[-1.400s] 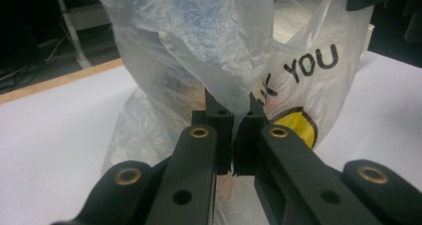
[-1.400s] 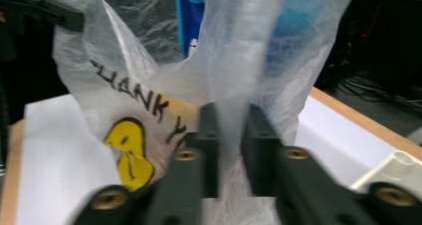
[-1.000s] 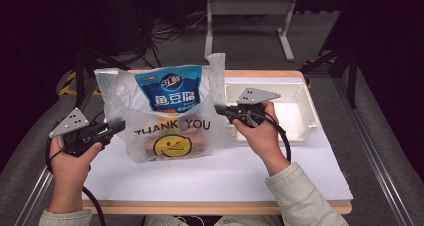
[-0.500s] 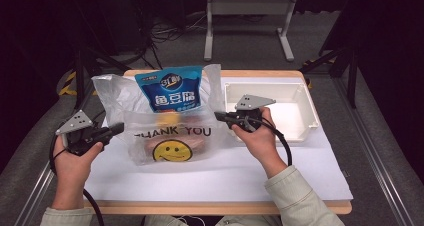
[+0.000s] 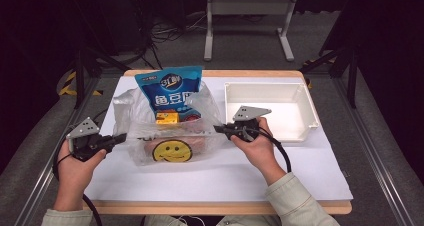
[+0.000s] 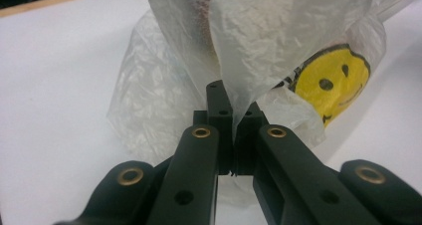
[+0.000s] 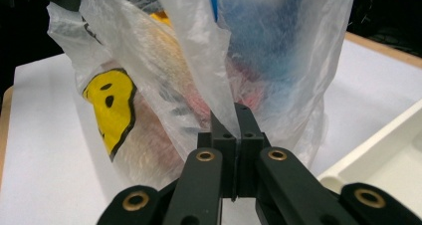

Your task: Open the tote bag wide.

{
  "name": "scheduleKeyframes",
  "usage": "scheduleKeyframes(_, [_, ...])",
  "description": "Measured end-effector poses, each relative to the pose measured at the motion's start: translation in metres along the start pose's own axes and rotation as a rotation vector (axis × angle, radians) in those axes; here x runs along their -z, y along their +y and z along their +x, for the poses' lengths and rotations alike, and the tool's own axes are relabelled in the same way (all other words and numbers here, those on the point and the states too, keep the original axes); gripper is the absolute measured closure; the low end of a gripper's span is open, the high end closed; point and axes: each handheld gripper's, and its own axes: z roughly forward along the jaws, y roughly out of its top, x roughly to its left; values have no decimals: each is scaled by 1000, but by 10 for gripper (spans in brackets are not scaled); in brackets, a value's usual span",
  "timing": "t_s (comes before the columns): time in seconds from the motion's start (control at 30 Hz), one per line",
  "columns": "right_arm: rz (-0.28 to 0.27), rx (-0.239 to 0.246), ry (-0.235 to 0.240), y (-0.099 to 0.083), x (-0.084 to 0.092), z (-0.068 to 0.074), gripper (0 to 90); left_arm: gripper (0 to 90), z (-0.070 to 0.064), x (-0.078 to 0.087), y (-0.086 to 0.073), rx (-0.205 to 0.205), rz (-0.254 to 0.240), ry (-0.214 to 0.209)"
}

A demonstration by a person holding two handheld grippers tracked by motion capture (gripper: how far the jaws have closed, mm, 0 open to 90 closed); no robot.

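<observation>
Gripping the plastic bag (image 5: 170, 136) with both the left claw (image 5: 121, 137) and right claw (image 5: 218, 128) clamped on it, you had it down on the surface (image 5: 280, 166), snacks not yet unpacked

A wooden-edged table (image 5: 320, 208) covered by a white sheet (image 5: 280, 176) carries 2 items: a clear plastic bag (image 5: 172, 136) with a smiley face, and a white tray (image 5: 270, 88) just beside it

Table brightly lit from above, surroundings dark; close-up views soft, slightly blurred.
</observation>
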Motion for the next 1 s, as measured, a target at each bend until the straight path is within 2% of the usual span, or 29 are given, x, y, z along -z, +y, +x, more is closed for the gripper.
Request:
scheduleKeyframes(0.17, [32, 10, 7, -7, 0, 2, 900, 892, 0, -1, -4, 4, 14, -18])
scheduleKeyframes(0.3, [34, 12, 10, -9, 2, 3, 900, 891, -1, -3, -9, 9, 25, -30])
scheduleKeyframes(0.53, [64, 5, 40, -16, 8, 7, 900, 890, -1, 3, -13, 16, 28, -103])
scheduleKeyframes(0.7, [82, 9, 66, -18, 13, 10, 900, 890, -2, 4, -17, 11, 56, -124])
scheduleKeyframes(1.0, [132, 1, 107, -27, 12, 14, 900, 889, -1, 0, -27, 16, 121, -164])
